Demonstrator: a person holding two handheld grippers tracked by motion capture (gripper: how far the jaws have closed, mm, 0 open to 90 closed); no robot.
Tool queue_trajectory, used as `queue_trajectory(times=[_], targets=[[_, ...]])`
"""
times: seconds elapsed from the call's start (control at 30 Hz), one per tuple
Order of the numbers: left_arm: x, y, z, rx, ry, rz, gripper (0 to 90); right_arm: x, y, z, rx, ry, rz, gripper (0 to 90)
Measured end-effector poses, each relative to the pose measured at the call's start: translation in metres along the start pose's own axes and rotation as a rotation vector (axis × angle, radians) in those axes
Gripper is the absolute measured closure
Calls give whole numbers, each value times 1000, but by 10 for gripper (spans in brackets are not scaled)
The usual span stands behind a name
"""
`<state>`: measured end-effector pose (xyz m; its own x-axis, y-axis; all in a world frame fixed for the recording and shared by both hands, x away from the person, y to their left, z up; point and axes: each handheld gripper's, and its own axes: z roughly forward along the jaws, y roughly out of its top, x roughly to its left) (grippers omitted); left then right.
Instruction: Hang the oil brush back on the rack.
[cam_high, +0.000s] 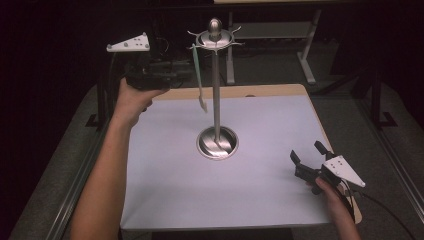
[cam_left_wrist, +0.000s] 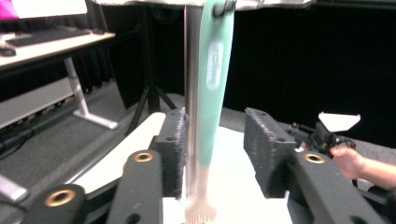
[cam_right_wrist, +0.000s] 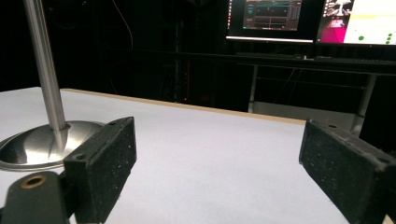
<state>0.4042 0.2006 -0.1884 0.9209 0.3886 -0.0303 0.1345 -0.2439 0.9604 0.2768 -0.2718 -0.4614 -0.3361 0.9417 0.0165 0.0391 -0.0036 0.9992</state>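
Metal stand (cam_high: 216, 90) is upright in the middle of the white table (cam_high: 260, 165), and a mint green spatula (cam_high: 198, 75) hangs from its top ring. Left gripper (cam_left_wrist: 214, 140) is raised beside it, jaws apart around the spatula handle. Right gripper (cam_high: 309, 156) stays low near the table's right edge, jaws wide apart and holding nothing.
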Motion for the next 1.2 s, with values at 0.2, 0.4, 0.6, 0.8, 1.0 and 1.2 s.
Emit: queue_trajectory(times=[0.2,0.4,0.6,0.8,1.0,1.2], targets=[[-5,-10,-8,67,27,-6,479,-1,0,0,-2,1,2,104],[-10,-26,-17,112,72,-19,435,-1,0,0,-2,8,6,104],[-13,-43,-28,144,103,-41,393,-1,0,0,0,6,3,104],[-20,-63,-38,183,135,-47,369,0,0,0,4,4,-2,104],[-28,-91,-42,237,187,-56,329,0,0,1,5,3,-5,104],[-35,-118,-42,278,209,-75,303,0,0,1,5,4,-4,104]])
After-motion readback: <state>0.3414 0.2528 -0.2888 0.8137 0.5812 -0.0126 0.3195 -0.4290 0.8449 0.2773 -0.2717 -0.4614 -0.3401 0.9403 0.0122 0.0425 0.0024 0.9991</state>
